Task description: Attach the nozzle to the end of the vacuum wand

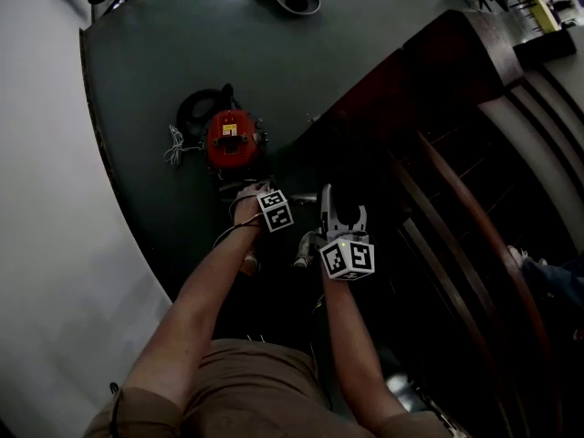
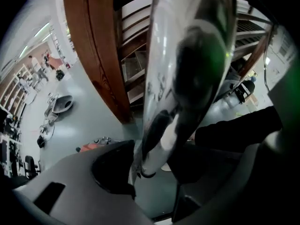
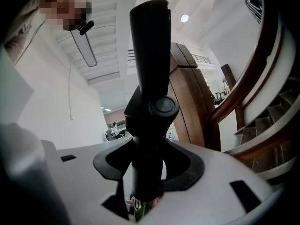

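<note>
Right gripper view: black nozzle (image 3: 149, 78) stands upright between the jaws of the right gripper (image 3: 147, 172); pads pressed on its round lower stem, a firm hold; a round button on the stem faces the camera; the flat upper part rises well above the jaws.

Left gripper view: shiny vacuum wand (image 2: 187, 46) runs lengthwise between the jaws of the left gripper (image 2: 152, 182); jaws a little apart, the wand close by the left pad, a sliver of floor showing on its other side; pads not clamping it.

Head view: both grippers side by side, near each other, out in front of the person; red vacuum cleaner (image 1: 231, 141) sits on the grey floor (image 1: 146, 80) just beyond the left gripper; black hose (image 1: 196, 108) coiled beside it; wooden staircase (image 1: 456, 153) curves off to the right of the right gripper.
</note>
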{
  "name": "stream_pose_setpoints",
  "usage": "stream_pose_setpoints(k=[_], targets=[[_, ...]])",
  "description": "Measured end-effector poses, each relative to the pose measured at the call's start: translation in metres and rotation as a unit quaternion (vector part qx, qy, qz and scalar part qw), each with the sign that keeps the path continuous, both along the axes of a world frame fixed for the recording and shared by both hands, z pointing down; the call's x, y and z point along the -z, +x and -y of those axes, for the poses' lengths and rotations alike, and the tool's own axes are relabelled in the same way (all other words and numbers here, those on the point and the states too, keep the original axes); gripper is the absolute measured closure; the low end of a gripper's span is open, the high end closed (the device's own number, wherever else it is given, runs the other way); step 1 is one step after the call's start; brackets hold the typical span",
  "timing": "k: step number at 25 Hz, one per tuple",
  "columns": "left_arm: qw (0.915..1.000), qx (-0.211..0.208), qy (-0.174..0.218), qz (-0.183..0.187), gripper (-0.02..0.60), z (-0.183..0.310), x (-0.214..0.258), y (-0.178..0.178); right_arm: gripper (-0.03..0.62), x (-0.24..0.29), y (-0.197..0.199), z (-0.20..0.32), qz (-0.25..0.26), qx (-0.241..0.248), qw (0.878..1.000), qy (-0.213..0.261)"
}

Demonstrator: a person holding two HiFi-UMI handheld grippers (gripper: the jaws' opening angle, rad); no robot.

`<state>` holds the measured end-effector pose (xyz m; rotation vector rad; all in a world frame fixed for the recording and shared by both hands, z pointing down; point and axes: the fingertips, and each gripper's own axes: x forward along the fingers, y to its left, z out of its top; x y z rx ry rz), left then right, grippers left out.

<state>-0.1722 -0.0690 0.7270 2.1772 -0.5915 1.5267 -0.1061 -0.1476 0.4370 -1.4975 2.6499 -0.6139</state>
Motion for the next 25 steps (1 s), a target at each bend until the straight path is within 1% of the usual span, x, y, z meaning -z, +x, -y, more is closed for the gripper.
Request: stream_pose_setpoints(k=[2, 4, 7, 10, 12, 15, 20, 21, 23, 25], targets=[[0.9998, -0.009, 0.003, -0.017, 0.328, 0.005, 0.002, 0.004, 0.399, -0.005, 0.009, 0.002, 0.003, 0.001, 1.000, -0.002], [0.9993, -0.006, 0.001, -0.036, 0.290, 0.006, 0.007, 0.005, 0.399, -0.009, 0.016, 0.006, 0.003, 0.002, 1.000, -0.008], [0.9979, -0.005, 0.009, -0.064, 0.279, 0.003, 0.024, 0.005, 0.399, -0.018, 0.030, 0.014, 0.001, 0.003, 1.000, -0.022], [0.9952, 0.015, 0.032, -0.091, 0.279, 0.004, 0.048, 0.001, 0.399, -0.026, 0.041, 0.024, -0.002, 0.004, 0.999, -0.039], [0.9933, 0.030, 0.046, -0.102, 0.280, 0.004, 0.061, -0.008, 0.399, -0.029, 0.039, 0.036, -0.005, 0.007, 0.999, -0.044], [0.9908, 0.055, 0.051, -0.113, 0.280, -0.004, 0.081, -0.025, 0.399, -0.027, 0.019, 0.059, -0.013, 0.014, 0.999, -0.047], [0.9849, 0.117, 0.060, -0.113, 0.281, -0.030, 0.120, -0.061, 0.399, -0.019, -0.038, 0.110, -0.039, 0.043, 0.997, -0.042], [0.9841, 0.123, 0.063, -0.112, 0.281, -0.038, 0.127, -0.068, 0.399, -0.017, -0.049, 0.121, -0.045, 0.046, 0.997, -0.040], [0.9848, 0.121, 0.069, -0.103, 0.281, -0.054, 0.139, -0.086, 0.399, -0.016, -0.064, 0.144, -0.054, 0.041, 0.997, -0.039], [0.9864, 0.120, 0.070, -0.089, 0.281, -0.067, 0.147, -0.109, 0.399, -0.020, -0.070, 0.167, -0.060, 0.019, 0.997, -0.048]])
